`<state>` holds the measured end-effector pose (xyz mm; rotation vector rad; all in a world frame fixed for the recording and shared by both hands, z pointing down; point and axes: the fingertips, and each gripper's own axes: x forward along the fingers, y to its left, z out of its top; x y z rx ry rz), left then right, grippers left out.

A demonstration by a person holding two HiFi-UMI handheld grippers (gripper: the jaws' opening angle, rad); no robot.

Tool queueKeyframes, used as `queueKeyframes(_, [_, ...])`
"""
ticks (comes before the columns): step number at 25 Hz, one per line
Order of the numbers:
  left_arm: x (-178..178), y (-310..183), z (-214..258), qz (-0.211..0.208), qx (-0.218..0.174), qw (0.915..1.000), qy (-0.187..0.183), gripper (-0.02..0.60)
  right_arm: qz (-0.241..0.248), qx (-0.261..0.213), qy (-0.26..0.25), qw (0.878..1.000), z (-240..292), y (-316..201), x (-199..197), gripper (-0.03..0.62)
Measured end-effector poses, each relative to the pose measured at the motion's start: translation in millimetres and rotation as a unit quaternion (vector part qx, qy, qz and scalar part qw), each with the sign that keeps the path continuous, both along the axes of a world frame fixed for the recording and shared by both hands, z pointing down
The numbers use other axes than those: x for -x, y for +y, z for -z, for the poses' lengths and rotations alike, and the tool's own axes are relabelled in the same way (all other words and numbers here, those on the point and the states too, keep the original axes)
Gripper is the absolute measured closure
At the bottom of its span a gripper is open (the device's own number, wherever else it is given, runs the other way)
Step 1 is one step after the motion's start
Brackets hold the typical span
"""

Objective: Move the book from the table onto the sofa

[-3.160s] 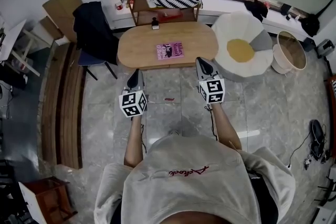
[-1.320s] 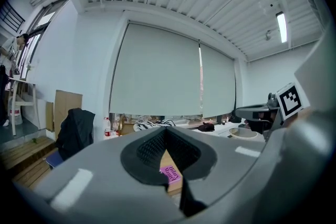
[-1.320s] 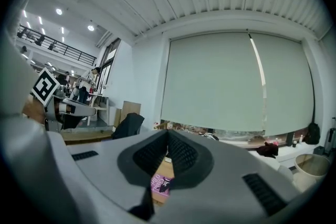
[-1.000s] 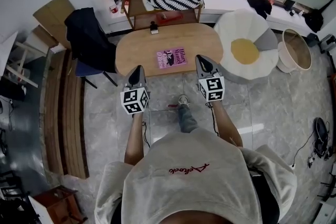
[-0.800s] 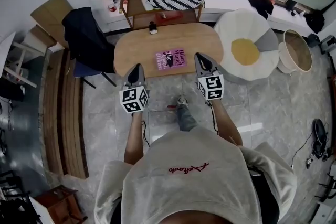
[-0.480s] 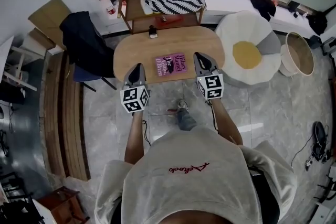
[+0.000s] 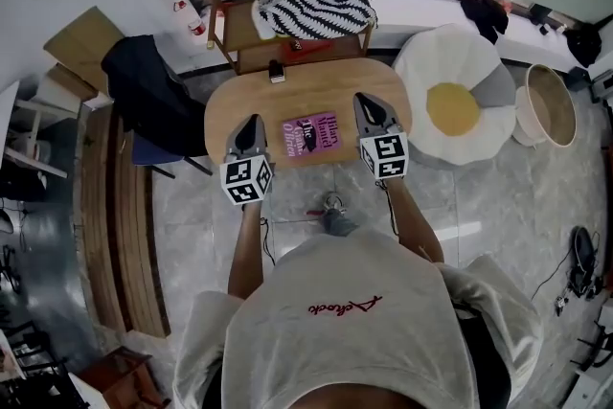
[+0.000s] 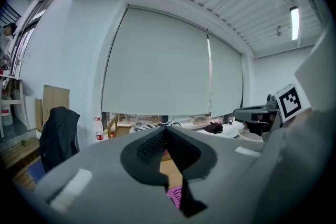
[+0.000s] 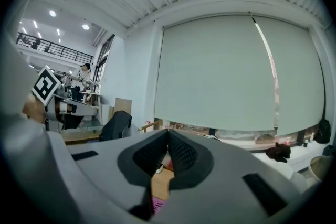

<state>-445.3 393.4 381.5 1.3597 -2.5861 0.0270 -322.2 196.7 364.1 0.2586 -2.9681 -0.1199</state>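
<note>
Book (image 7: 311, 133): flat on the table (image 7: 239, 96), between your two grippers, long axis running across from one to the other. Your left gripper (image 7: 252, 121) and right gripper (image 7: 368, 101) are both closed, empty, and about equally near.

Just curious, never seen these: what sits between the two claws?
A pink book, flat on the wooden table, seen in the head view.

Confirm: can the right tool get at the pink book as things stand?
Probably yes. The book lies flat and uncovered on the table, close beside the right tool, with nothing between them. That tool's jaws are shut, so they'd need opening first.
</note>
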Motion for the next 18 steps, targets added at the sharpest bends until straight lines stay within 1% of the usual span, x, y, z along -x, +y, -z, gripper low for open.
queueKeyframes(5, [29.4, -23.1, -0.7, 0.003, 0.001, 1.0000, 0.001, 0.572, 0.005, 0.000, 0.004, 1.000, -1.6, -22.9, 30.2, 0.585])
queueKeyframes(10, [52.9, -44.0, -8.0, 0.005, 0.008, 0.9999, 0.010, 0.572, 0.011, 0.005, 0.012, 1.000, -8.7, -43.8, 56.8, 0.585])
queueKeyframes(18, [84.3, -70.3, -22.9, 0.013, 0.020, 0.9995, 0.022, 0.572, 0.020, 0.016, 0.027, 0.999, -25.8, -73.0, 92.3, 0.585])
